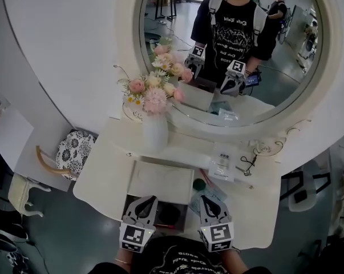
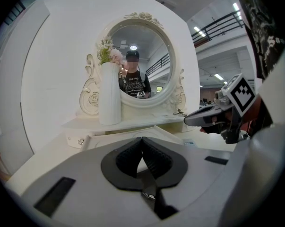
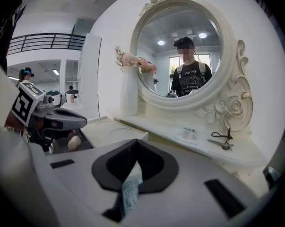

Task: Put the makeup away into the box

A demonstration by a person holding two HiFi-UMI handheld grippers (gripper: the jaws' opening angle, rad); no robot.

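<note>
The right gripper [image 3: 135,148], like the left gripper [image 2: 142,141], has its jaws pressed together tip to tip near the open box [image 1: 170,216], while the eyelash curler [image 3: 221,140] on the mirror shelf [image 3: 156,129] looks like light, stiff, slippery metal, best pinched across its looped handles.

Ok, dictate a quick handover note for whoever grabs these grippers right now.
Left gripper: jaws together, empty, over the open box.
Right gripper: jaws together, above a packet lying on the table right of the box; it does not look gripped.
Done: a sponge lies in the box.
Left: that packet, a green item beside the box, and a clear pack and curler on the shelf.
</note>
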